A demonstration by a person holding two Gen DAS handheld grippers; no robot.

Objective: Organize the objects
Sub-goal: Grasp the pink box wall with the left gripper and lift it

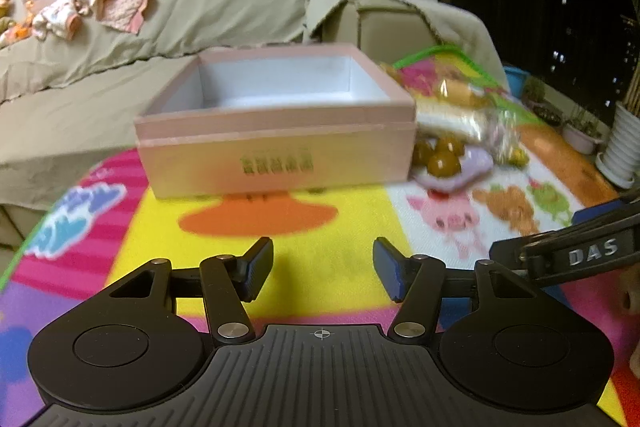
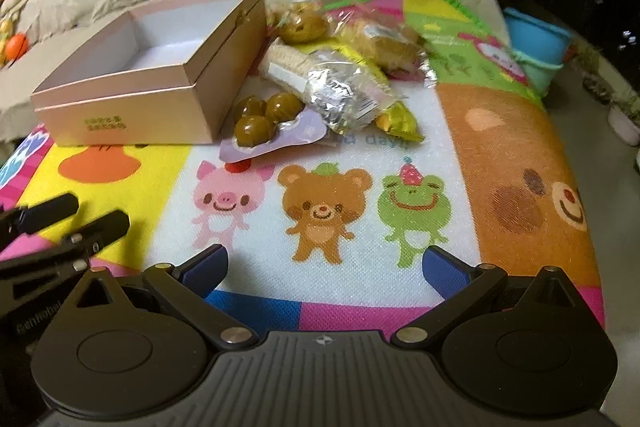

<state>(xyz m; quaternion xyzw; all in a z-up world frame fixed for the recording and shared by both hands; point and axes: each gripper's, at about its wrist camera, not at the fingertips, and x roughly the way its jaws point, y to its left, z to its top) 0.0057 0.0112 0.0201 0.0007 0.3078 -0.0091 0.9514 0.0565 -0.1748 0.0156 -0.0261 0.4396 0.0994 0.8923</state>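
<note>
Both tools spread wide, gripping nothing: left tool (image 1: 323, 269), right tool (image 2: 325, 267) hover over the cartoon mat (image 2: 328, 155). Pink box (image 2: 152, 67) sits open, snack packets (image 2: 340, 87) piled just beside it.

My left hand-held gripper (image 1: 323, 273) is matte black: a ribbed central plate with a small white crosshair mark, two round discs at either side, and jointed link arms fixed by silver screws. Its fingers (image 1: 258, 273) carry dark blue pads. My right hand-held gripper (image 2: 324, 269) has the same build, with brighter blue pads on its fingers (image 2: 446, 273). In the left view I read white letters "DAS" on the right unit's black side; in the right view, faint "GenRobot" lettering.
</note>
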